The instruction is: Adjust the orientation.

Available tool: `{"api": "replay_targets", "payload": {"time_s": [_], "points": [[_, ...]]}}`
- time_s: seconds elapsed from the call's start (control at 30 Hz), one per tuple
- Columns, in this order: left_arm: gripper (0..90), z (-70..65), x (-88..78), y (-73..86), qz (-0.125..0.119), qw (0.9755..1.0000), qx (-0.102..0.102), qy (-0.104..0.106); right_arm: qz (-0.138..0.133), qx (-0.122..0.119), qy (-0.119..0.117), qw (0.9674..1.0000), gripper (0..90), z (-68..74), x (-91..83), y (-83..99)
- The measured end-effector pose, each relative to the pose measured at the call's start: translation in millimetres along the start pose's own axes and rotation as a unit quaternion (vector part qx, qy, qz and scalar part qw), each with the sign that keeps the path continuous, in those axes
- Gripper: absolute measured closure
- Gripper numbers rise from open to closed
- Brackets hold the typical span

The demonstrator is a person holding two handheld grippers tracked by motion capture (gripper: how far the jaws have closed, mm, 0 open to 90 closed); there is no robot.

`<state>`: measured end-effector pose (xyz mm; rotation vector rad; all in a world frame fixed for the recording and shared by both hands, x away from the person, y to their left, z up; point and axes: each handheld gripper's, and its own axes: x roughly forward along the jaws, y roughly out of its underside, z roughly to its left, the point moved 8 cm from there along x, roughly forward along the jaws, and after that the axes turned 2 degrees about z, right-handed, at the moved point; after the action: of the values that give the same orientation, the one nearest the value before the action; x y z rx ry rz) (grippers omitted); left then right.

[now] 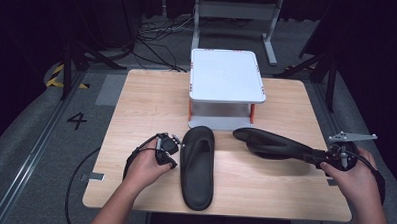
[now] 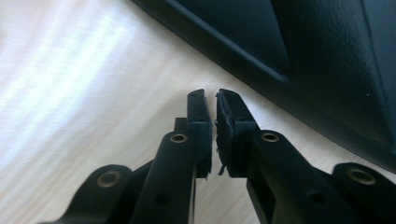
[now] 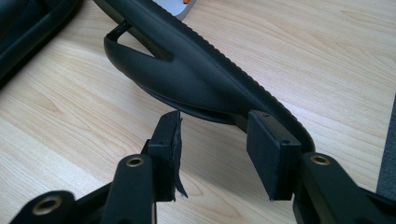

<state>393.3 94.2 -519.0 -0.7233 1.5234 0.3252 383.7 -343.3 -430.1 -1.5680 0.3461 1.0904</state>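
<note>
Black slipper (image 1: 273, 142) is clamped at its heel by the right gripper (image 3: 212, 140); left gripper (image 2: 212, 121), fingers together, sits at nine o'clock of the flat slipper (image 1: 198, 167) — a slip threatens.

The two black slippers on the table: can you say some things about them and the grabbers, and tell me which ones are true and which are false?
1. One slipper lies flat on the wooden table, beside the left gripper. True.
2. The left gripper's jaws are wide open. False: they are nearly together, with nothing between them.
3. The right gripper holds the other slipper by one end. True: its pads sit on either side of the slipper's edge.
4. Both slippers sit on top of the white stand. False: its top is bare; the slippers are in front of it.
5. The table is made of glass. False: it is light wood.
</note>
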Motion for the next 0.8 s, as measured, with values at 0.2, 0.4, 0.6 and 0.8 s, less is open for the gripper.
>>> {"api": "replay_targets", "payload": {"time_s": [0.2, 0.4, 0.6, 0.8], "points": [[86.6, -10.8, 3.5, -13.1, -0.010, 0.9999, 0.011, 0.003, 0.004, -0.001, 0.001, 1.0000, 56.0, 0.2, 1.5, 1.7], [86.1, -28.4, 5.9, -13.8, 0.019, 0.9993, 0.026, 0.017, 0.005, -0.004, 0.000, 1.0000, 56.0, 2.5, 1.8, 2.3], [85.9, -41.1, 4.8, -4.7, 0.045, 0.9976, 0.033, 0.041, 0.002, -0.001, 0.002, 1.0000, 56.0, 1.4, -1.1, 2.7], [84.1, -67.5, 6.7, -10.1, 0.051, 0.9938, 0.066, 0.074, -0.001, -0.004, 0.001, 1.0000, 55.6, 1.8, -1.6, 1.7]]}}
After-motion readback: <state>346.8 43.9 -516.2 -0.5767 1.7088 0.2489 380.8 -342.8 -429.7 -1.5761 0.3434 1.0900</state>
